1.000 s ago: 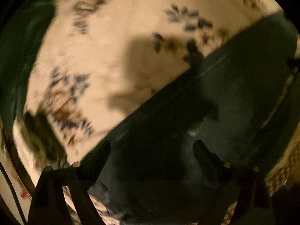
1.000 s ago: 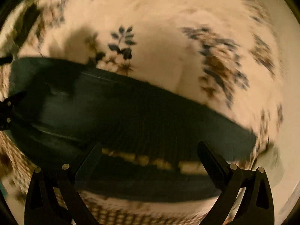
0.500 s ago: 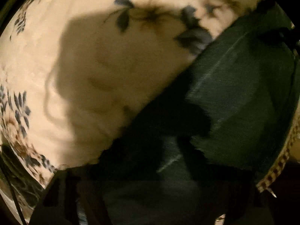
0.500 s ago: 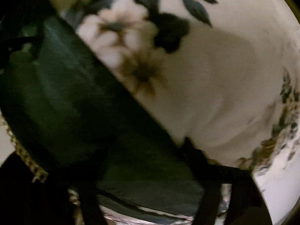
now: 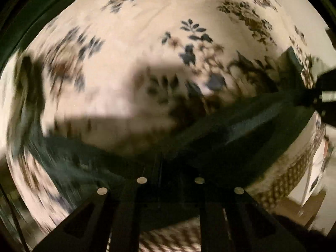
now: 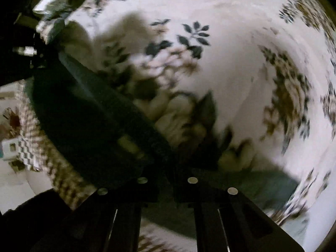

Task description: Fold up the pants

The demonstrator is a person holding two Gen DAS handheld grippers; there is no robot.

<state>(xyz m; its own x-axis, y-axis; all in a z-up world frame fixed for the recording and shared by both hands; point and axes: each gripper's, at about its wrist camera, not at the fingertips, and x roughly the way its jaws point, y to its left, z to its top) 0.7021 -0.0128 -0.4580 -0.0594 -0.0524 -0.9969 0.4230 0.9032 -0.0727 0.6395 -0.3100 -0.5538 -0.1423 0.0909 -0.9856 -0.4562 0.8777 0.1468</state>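
Near: left hand-held gripper (image 5: 170, 168) narrowed to a clamp on dark green pants (image 5: 241, 130); right hand-held gripper (image 6: 168, 168) likewise clamped on the same garment. Pants stretched between both, edge taut, raised off the floral bedspread (image 5: 168, 21); rest trails left and right. Views blurred, detail ltd. Far: bedspread w/ blue-brown flower print, gripper shadows on it. Step judged: carrying held edge over for a fold. Next calls for: level hands, align edges, lay flat, then release.
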